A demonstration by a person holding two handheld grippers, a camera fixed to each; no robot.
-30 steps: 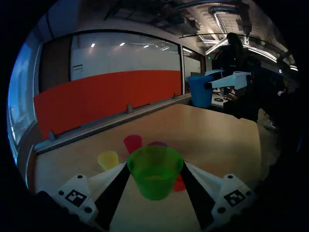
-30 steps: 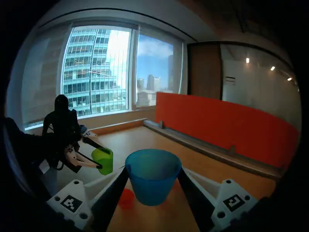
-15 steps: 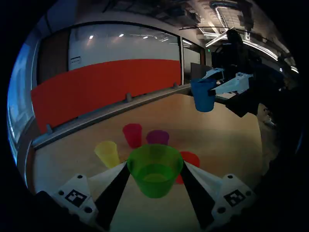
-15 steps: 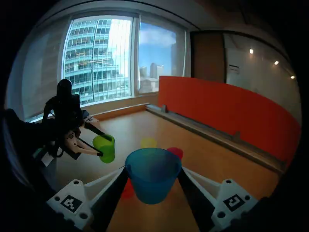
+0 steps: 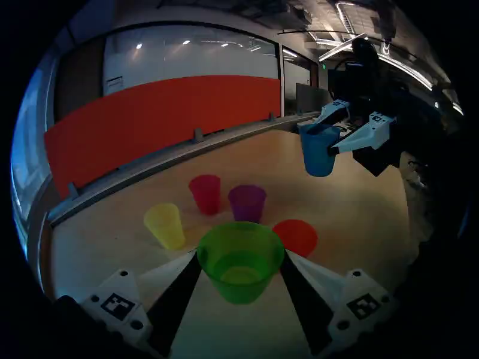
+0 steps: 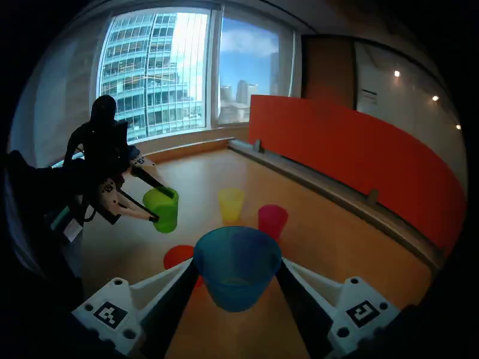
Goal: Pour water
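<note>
My left gripper (image 5: 239, 269) is shut on a translucent green cup (image 5: 240, 261) with a little liquid at its bottom, held upright above the wooden table (image 5: 359, 209). My right gripper (image 6: 237, 276) is shut on a blue cup (image 6: 237, 266), also upright and in the air. In the left gripper view the blue cup (image 5: 318, 149) hangs at the upper right in the right gripper (image 5: 335, 133). The right gripper view shows the green cup (image 6: 162, 208) at the left, held by the left gripper (image 6: 148, 201).
On the table stand a yellow cup (image 5: 165, 224), a pink cup (image 5: 205, 193), a purple cup (image 5: 247, 202) and a red cup (image 5: 295, 237). An orange partition (image 5: 161, 128) runs along the table's far edge. Large windows (image 6: 155, 78) lie behind the person's dark sleeve (image 6: 42, 197).
Both grippers have tipped downward with their cups, so the cups on the table have come further into view. The blue cup has dropped lower in the left gripper view.
</note>
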